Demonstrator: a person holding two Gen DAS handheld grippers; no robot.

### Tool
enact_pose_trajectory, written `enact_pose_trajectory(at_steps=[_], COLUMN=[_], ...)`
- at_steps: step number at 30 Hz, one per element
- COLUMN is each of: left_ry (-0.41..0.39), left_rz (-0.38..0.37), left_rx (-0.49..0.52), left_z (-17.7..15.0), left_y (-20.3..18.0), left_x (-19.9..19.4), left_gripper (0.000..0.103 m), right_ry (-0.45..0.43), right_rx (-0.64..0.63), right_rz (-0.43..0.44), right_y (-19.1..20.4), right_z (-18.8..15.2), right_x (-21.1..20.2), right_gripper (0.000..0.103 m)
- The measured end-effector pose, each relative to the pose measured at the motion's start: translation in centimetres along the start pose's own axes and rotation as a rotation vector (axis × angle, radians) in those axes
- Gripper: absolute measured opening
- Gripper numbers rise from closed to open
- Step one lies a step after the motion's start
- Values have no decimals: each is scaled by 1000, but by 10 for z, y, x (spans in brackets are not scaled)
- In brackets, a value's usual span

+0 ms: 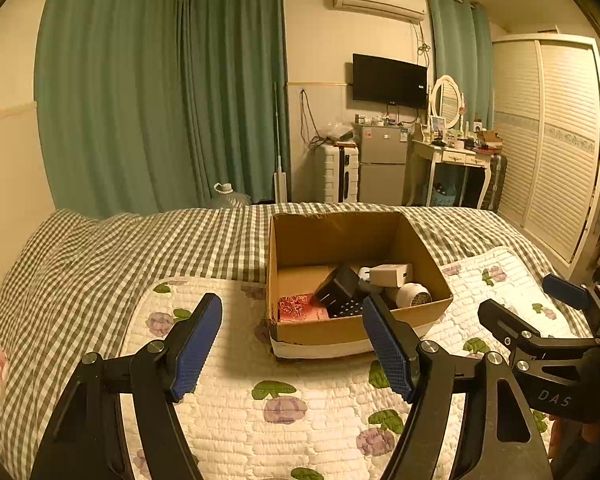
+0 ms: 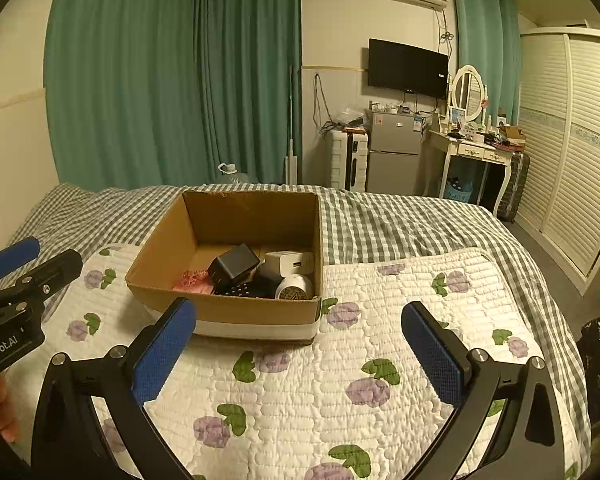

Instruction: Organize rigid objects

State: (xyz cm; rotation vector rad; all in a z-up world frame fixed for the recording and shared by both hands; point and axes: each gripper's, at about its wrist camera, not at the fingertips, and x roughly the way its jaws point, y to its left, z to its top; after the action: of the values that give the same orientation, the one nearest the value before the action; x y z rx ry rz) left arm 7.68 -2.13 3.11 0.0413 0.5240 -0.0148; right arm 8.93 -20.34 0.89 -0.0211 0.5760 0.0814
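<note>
Mostly, a bed (image 1: 112, 248) with a checked sheet is seen, and a white quilt (image 2: 340, 400) with purple flowers is spread over it. On the quilt a brown box (image 2: 220, 312) is set, open at the top. Inside the box, at its near end, a black charger (image 2: 233, 266), a white charger (image 2: 288, 263), a round white thing (image 2: 295, 288) and a pink card (image 2: 192, 282) are piled close together. The left gripper (image 1: 292, 344) is held above the quilt just in front of the box; its jaws are spread apart and nothing is gripped. The right gripper (image 2: 300, 348) is held beside it, jaws wide, nothing gripped.
</note>
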Motion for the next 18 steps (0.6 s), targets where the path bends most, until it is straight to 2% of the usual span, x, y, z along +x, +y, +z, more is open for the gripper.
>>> enact_pose_trajectory(at_steps=[18], left_ry=[0], left_rz=[-8], left_rx=[0], left_z=[0], left_y=[-2], left_x=[-2], left_gripper=[76], right_ry=[5], right_rx=[-1], right_rz=[4], right_y=[4], right_z=[-1], right_x=[3], right_gripper=[103])
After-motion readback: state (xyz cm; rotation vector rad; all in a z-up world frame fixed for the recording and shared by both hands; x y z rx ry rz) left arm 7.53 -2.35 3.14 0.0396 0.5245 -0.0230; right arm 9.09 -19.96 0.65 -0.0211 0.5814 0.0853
